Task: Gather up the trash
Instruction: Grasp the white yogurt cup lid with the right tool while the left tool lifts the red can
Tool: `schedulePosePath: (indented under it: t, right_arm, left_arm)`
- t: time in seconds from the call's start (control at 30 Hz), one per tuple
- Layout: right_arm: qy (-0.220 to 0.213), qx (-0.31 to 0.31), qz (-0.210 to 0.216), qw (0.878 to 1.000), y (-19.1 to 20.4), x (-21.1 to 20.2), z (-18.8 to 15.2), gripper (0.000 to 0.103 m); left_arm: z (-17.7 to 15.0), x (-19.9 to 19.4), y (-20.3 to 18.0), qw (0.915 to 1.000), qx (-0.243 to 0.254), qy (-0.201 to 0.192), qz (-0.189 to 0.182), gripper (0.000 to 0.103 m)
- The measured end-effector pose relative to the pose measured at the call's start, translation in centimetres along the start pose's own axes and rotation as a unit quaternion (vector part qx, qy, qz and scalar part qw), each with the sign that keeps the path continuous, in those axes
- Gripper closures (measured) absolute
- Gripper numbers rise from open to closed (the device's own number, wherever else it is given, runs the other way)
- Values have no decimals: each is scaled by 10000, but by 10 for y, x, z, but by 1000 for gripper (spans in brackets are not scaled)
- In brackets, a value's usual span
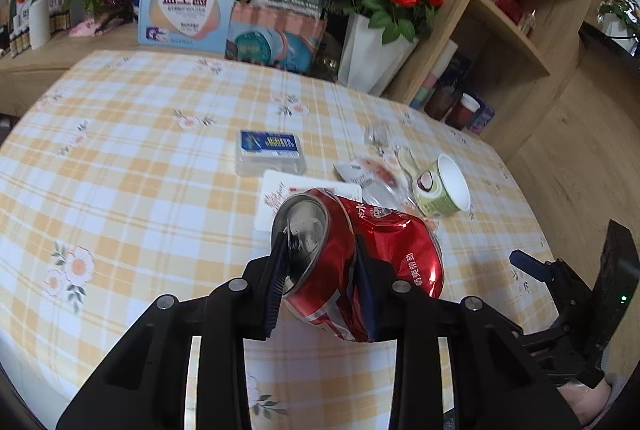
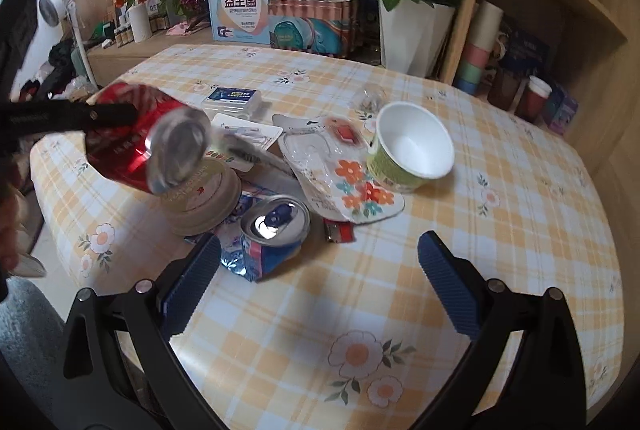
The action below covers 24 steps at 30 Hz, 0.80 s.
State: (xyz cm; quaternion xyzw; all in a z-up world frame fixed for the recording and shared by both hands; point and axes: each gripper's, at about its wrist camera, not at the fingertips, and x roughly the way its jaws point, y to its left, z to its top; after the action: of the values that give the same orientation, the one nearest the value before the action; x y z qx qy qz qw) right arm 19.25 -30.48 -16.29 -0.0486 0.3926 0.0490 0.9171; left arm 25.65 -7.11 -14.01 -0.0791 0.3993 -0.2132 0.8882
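Observation:
My left gripper (image 1: 320,270) is shut on a crushed red can (image 1: 384,254) and holds it above the table; the can also shows blurred in the right wrist view (image 2: 132,146). My right gripper (image 2: 316,270) is open and empty, just above the table. A crushed blue can (image 2: 272,238) lies by its left finger (image 2: 192,282). A green paper cup (image 2: 408,150) lies tipped; it also shows in the left wrist view (image 1: 442,190). Clear plastic packaging with a flowered card (image 2: 344,182), a round beige lid (image 2: 200,202) and a small red wrapper (image 2: 340,232) lie around them.
The table has a yellow checked cloth (image 2: 400,290). A blue-labelled plastic box (image 1: 270,150) lies mid-table. Boxes (image 1: 188,6), flower pots (image 1: 376,50) and a wooden shelf (image 1: 516,14) stand behind. The right gripper shows in the left wrist view (image 1: 560,282).

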Motion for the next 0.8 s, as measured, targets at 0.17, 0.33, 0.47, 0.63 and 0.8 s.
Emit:
schedulePosePath:
  t: [0.17, 0.33, 0.47, 0.63, 0.8]
  right_arm:
    - [162, -421, -35, 9990, 18, 18, 12, 14]
    - [310, -795, 118, 9963, 38, 28, 19, 24]
    - [451, -1178, 175, 9919, 60, 35, 16, 33]
    - [676, -1885, -78, 9797, 88, 54, 10, 39]
    - [828, -1959, -77, 9771, 97, 71, 17, 46]
  left_arm:
    - [2, -25, 13, 9994, -37, -326, 127, 72]
    - [-4, -46, 31, 9982, -153, -530, 252, 72]
    - [-13, -57, 46, 9971, -231, -613, 384, 72]
    - [-27, -67, 61, 9959, -414, -661, 460, 72]
    - [-37, -74, 71, 9952, -555, -654, 461, 72]
